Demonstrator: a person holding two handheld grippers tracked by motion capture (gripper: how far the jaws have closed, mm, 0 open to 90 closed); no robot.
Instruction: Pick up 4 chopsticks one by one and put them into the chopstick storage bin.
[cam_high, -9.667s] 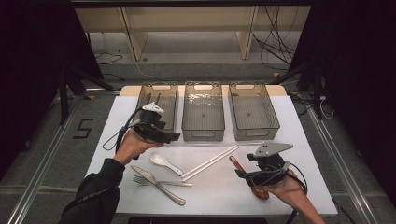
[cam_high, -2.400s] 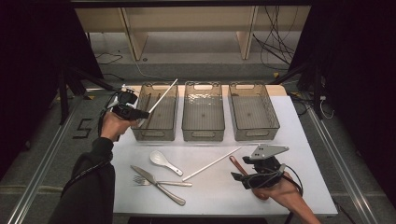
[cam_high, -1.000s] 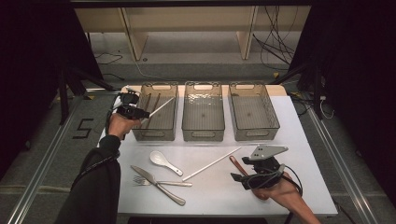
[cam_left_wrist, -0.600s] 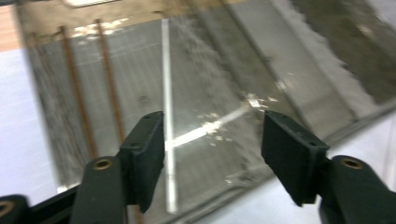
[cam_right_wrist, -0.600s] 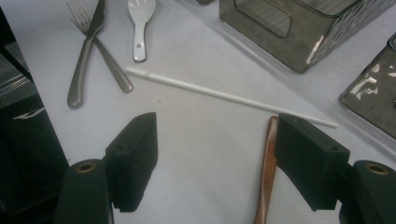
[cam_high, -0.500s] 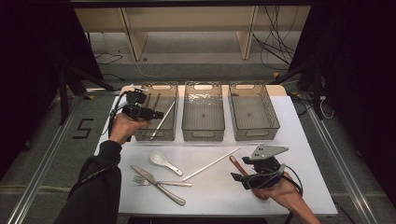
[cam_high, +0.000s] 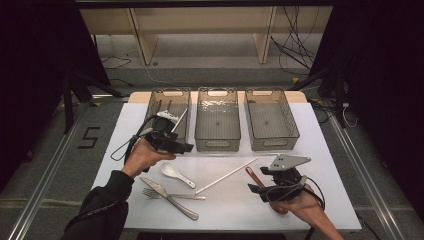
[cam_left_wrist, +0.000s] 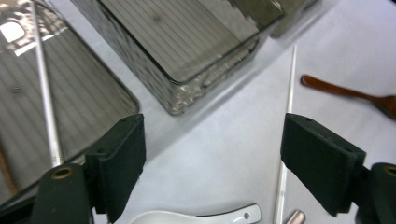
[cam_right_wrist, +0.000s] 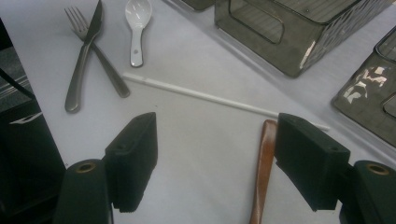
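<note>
The white table (cam_high: 325, 150) spreads wide, three smoky plastic bins in a row at its far side. The left bin (cam_high: 159, 102) already holds a pale chopstick (cam_high: 179, 120) leaning inside; the middle bin (cam_high: 217, 117) and the right bin (cam_high: 270, 117) look bare. On to the left gripper (cam_high: 186, 146), hovering just in front of that left bin, jaws spread wide with nothing between them. The right gripper (cam_high: 256, 190) rests low near the front edge, jaws likewise parted and empty, a brown wooden spoon (cam_right_wrist: 262, 163) lying just below it.

Likely next to be sorted is the second white chopstick (cam_high: 227, 175), flat mid-table: it looks light, stiff, thin and slippery, so a pinch near its middle should keep it from swinging. The white ceramic spoon (cam_high: 176, 173) looks smooth and chippable, best taken by the handle. Knife (cam_high: 170, 197) and fork (cam_high: 165, 195) lie crossed, hard metal. Readable writing: a "5" (cam_high: 89, 137) taped on the floor.
</note>
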